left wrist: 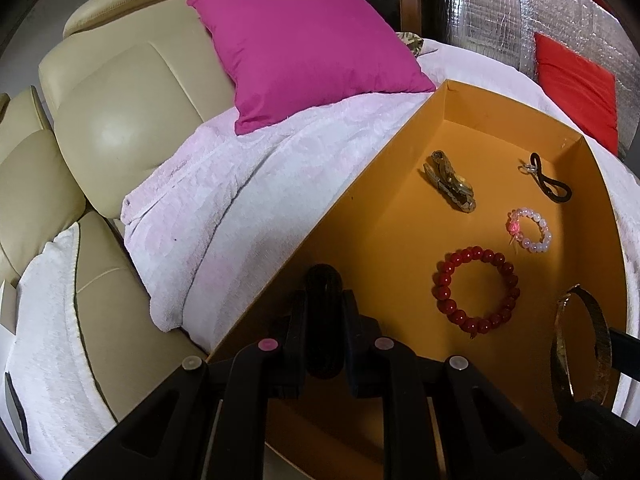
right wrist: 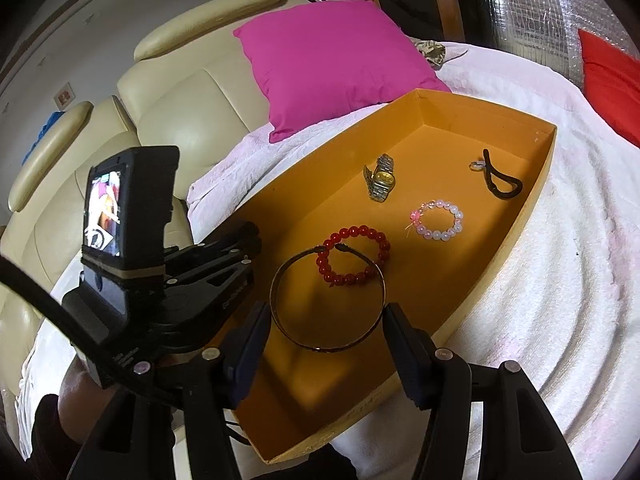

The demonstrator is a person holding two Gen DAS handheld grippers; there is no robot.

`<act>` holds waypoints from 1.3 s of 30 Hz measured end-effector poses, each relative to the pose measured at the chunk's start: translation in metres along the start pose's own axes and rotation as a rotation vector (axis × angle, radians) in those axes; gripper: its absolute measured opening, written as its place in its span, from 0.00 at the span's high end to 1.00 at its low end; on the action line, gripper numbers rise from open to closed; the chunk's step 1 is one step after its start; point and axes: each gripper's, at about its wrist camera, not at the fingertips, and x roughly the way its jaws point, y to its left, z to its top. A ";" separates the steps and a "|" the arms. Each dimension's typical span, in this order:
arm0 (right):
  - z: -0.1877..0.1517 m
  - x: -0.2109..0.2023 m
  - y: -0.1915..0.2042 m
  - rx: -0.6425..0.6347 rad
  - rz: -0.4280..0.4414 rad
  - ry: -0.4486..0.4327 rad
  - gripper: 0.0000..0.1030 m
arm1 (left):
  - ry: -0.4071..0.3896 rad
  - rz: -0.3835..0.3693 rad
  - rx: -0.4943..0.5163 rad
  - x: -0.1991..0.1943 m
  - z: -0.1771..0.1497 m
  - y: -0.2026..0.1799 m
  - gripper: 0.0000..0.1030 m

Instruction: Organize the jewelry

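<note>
An orange box (left wrist: pixel 384 216) (right wrist: pixel 432 136) lies on a pale pink blanket. In it lie a red bead bracelet (left wrist: pixel 476 290) (right wrist: pixel 354 256), a pink-white bead bracelet (left wrist: pixel 530 230) (right wrist: pixel 438 220), a metal watch (left wrist: pixel 450 186) (right wrist: pixel 380 178) and a black cord with a ring (left wrist: pixel 548 182) (right wrist: pixel 502 178). My right gripper (right wrist: pixel 326 320) is shut on a gold bangle (right wrist: pixel 328 300) (left wrist: pixel 582 344), held over the box's near part. My left gripper (left wrist: pixel 324 312) is shut on a black item (left wrist: pixel 324 320) at the box's left edge; what it is I cannot tell.
A magenta cushion (left wrist: pixel 308 48) (right wrist: pixel 340 64) leans on the cream leather sofa (left wrist: pixel 120 120) (right wrist: pixel 176 112) behind the box. A red cushion (left wrist: pixel 576 84) (right wrist: pixel 612 84) lies far right. A white cushion (left wrist: pixel 48 340) sits at the left. The left gripper's body (right wrist: pixel 132 256) stands left of the box.
</note>
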 end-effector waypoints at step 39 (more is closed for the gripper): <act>-0.004 -0.089 -0.032 0.113 -0.009 -0.141 0.39 | -0.192 -0.015 0.080 -0.112 0.022 -0.041 0.38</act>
